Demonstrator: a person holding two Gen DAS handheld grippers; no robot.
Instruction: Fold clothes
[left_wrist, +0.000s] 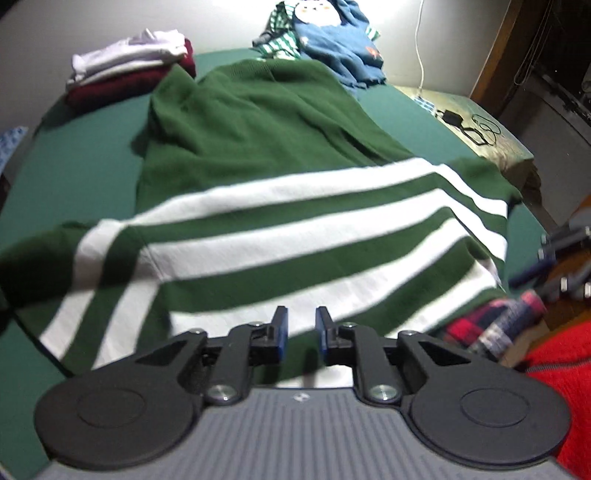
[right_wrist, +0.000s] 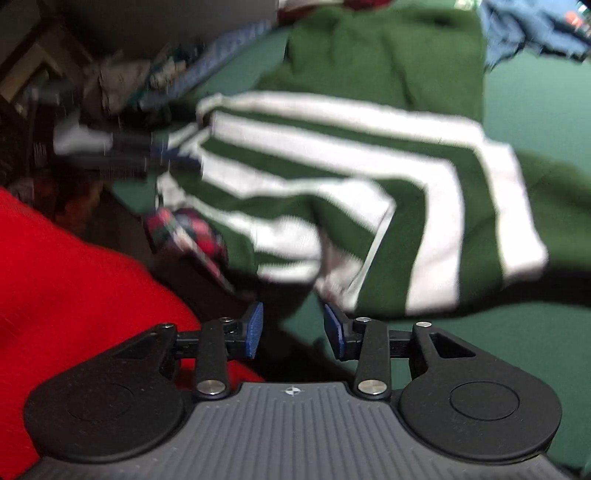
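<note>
**Green striped sweater spread over the green-covered bed**

Green knit sweater with broad white stripes (left_wrist: 280, 206) lies across the green sheet of the bed (left_wrist: 74, 155), its plain end pointing towards the far wall and its striped end nearest both cameras. The left gripper (left_wrist: 301, 326) hovers just over the striped hem, its blue-padded fingers (left_wrist: 282, 328) slightly parted and holding nothing. The right gripper (right_wrist: 293, 330) sits by the sweater's near edge, fingers spread wider, also holding nothing; this view is blurred. A stack of folded white and maroon clothes (left_wrist: 133, 70) rests at the bed's far left, a heap of blue and green-striped garments (left_wrist: 325, 40) at the far end. Red-and-navy plaid cloth (left_wrist: 495, 325) and a red garment (right_wrist: 74, 295) crowd the near edge
</note>
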